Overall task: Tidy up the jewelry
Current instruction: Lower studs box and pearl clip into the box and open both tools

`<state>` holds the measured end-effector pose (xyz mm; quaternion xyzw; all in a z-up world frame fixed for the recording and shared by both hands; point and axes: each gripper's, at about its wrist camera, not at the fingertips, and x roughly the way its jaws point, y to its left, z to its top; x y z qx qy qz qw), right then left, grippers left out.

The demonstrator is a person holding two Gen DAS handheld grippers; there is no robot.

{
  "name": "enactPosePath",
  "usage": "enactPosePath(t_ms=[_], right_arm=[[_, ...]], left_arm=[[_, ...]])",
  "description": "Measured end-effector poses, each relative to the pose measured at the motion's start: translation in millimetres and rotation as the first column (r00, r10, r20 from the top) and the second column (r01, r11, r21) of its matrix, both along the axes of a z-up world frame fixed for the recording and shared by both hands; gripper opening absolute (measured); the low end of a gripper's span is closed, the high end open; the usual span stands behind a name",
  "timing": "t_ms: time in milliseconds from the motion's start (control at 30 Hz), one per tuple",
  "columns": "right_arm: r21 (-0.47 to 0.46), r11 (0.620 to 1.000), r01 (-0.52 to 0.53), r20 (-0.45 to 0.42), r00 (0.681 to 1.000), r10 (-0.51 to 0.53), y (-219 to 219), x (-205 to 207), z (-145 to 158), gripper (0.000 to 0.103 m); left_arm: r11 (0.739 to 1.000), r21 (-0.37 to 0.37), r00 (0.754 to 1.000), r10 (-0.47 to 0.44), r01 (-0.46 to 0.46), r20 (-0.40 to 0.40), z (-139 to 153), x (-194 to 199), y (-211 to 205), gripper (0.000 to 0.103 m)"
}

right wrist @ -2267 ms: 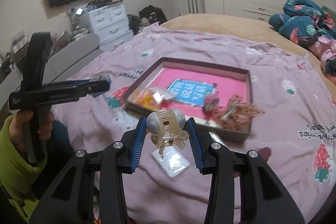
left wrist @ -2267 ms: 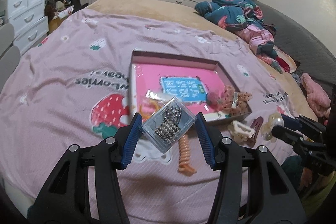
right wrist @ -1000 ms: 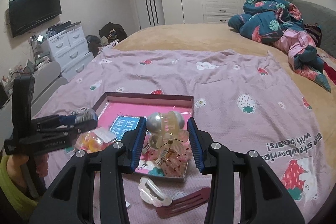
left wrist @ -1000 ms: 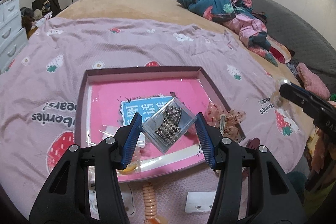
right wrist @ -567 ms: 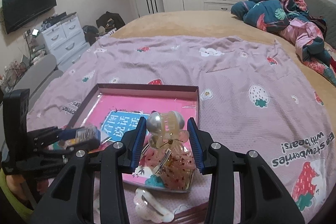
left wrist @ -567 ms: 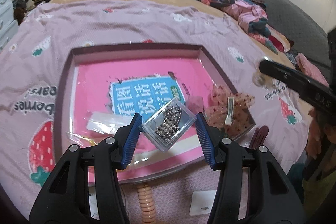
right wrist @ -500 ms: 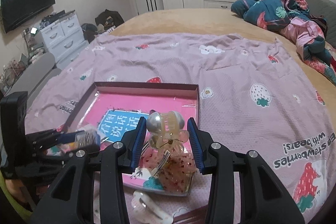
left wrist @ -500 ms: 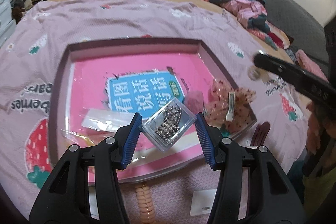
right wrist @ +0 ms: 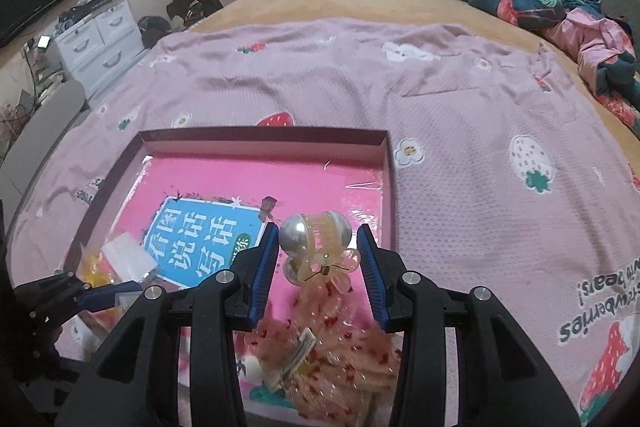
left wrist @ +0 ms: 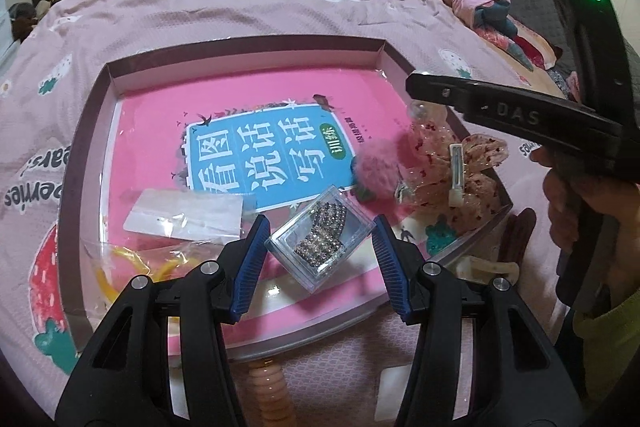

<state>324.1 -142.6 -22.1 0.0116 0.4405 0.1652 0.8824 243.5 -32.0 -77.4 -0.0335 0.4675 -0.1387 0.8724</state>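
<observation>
Grippers hover over the tray (left wrist: 100, 115): left gripper (left wrist: 320, 247) pinches a clear case (left wrist: 322, 241) by its corners, right gripper (right wrist: 318, 261) clamps a pearl hair claw (right wrist: 316, 251); either could twist loose and miss.

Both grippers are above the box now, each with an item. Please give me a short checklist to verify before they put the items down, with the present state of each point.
1. Left gripper holds the clear case of rhinestone pieces: ok, the case sits tilted between the blue pads.
2. Right gripper holds the pearl hair claw: ok.
3. Both items are over the box: ok, the pink floor shows behind each.
4. Free spot under the case: ok, bare pink floor near the front wall, between the plastic packet and the dotted bow clip.
5. Free spot under the claw: not ok, the dotted bow clip lies just below it.
6. Grippers apart from each other: ok.
</observation>
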Motion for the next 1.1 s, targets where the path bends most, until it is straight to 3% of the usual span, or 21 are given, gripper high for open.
enactPosePath(t_ms=[267, 433, 700, 1000, 1100], right_arm=[[-0.011, 1.000, 0.012, -0.035, 0.999, -0.012, 5.9, 6.3, -14.0, 0.039], [0.032, 0.999, 0.025, -0.058, 0.998, -0.023, 2.4, 1.0, -15.9, 0.041], [0.095, 0.994, 0.059, 0.000, 0.998, -0.060, -16.6, -28.8, 9.5, 0.067], [0.137, 0.984, 0.112, 0.120, 0.984, -0.129, -48.9, -80.8, 49.1, 0.086], [0.143, 0.982, 0.123, 0.148, 0.978, -0.144, -57.6, -95.6, 59.9, 0.086]], left_arm=[[1.000, 0.001, 1.000, 0.007, -0.007, -0.001, -1.2, 2.7, 2.5, 0.048], [1.000, 0.003, 1.000, 0.005, -0.005, -0.001, -0.6, 1.9, 2.9, 0.051], [1.000, -0.004, 1.000, -0.001, 0.001, 0.007, 8.1, -7.2, 2.3, 0.059], [1.000, -0.022, 0.999, 0.000, 0.002, 0.050, 33.2, -28.5, 1.8, 0.074], [0.999, -0.035, 0.997, 0.011, -0.008, 0.074, 45.3, -36.2, 6.6, 0.081]])
